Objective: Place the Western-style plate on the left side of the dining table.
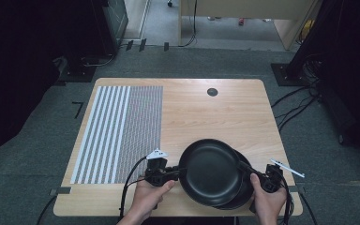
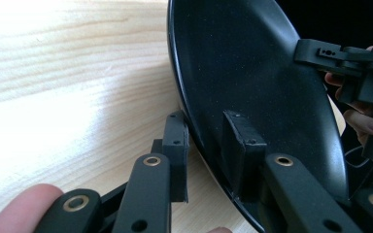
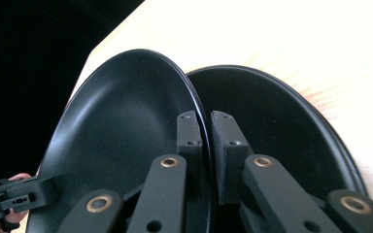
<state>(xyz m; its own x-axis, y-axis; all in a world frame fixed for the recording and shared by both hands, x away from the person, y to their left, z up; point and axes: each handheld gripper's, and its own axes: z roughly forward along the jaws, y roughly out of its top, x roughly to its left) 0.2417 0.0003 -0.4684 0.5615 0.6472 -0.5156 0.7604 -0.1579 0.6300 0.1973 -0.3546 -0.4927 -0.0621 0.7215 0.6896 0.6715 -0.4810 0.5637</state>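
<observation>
Two black plates are at the table's near right. The upper black plate [image 1: 211,171] [image 2: 252,73] [image 3: 121,126] sits over the lower black plate [image 1: 244,193] [image 3: 281,121], which pokes out to the right beneath it. My left gripper [image 1: 176,173] [image 2: 206,150] is shut on the upper plate's left rim, one jaw under it and one inside it. On the opposite rim, my right gripper [image 1: 248,169] [image 3: 206,133] is shut the same way. Each gripper view shows the other gripper across the plate.
The wooden table [image 1: 206,117] carries a striped and dotted mat [image 1: 117,131] on its left half and a round cable hole [image 1: 212,92] near the far edge. Grey carpet and cables surround it. The plates lie close to the table's near edge.
</observation>
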